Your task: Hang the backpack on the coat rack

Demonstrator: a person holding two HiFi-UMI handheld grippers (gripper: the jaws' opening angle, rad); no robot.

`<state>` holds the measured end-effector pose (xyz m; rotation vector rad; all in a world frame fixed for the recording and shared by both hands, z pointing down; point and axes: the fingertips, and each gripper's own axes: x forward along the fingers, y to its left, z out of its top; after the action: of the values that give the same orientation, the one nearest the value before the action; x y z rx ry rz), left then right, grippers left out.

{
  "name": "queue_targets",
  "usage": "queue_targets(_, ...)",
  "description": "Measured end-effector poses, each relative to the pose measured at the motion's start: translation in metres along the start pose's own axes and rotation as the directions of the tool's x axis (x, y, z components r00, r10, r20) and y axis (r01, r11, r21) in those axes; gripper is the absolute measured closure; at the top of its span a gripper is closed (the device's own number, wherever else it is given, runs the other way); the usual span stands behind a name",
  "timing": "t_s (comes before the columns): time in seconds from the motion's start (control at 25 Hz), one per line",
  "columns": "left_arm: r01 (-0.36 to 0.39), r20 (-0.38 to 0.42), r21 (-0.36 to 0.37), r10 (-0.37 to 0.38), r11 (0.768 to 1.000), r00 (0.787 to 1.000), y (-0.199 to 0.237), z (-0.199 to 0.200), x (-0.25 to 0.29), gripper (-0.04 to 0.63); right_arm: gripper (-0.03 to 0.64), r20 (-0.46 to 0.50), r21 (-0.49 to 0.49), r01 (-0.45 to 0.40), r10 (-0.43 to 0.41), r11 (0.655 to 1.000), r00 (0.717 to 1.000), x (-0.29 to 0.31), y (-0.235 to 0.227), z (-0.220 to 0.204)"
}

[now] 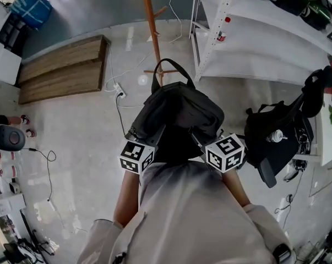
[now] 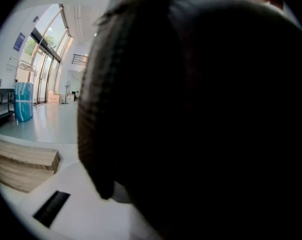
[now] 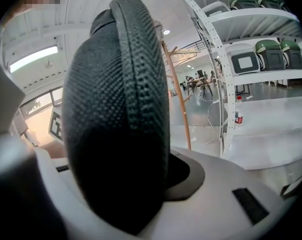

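Black backpack (image 1: 177, 111) in left gripper (image 1: 146, 134) and right gripper (image 1: 206, 136)

Two black backpacks, a middle backpack (image 1: 179, 111) and a right-hand backpack (image 1: 273, 142); two grippers, the left gripper (image 1: 146, 136) and the right gripper (image 1: 197, 139); two marker cubes (image 1: 137, 157), one on each gripper; one wooden coat rack (image 1: 150, 15); one white shelving unit (image 1: 254, 43); one bottle (image 1: 221, 36) with a red cap on its lowest shelf; one low wooden platform (image 1: 64, 67); one blue bin (image 1: 32, 7); one white power strip (image 1: 120, 91) on the floor.
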<state>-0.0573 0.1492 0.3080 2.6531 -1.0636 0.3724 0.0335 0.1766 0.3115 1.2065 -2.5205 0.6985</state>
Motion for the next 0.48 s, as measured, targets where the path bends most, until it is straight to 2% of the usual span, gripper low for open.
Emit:
queue_targets(0.24,0.014,-0.008,0.025,-0.014,1.0,1.0,0.068,0.016,0.023,0.456,0.477,0.02,-0.021,0.073,-0.072,0.997,0.997,0.062,-0.012,0.033)
queue_targets(0.48,0.032,-0.027,0.023,-0.031,0.999,0.999,0.11,0.022,0.042,0.454,0.477,-0.005,-0.043,0.106,-0.107,0.993,0.994,0.101,-0.024,0.052)
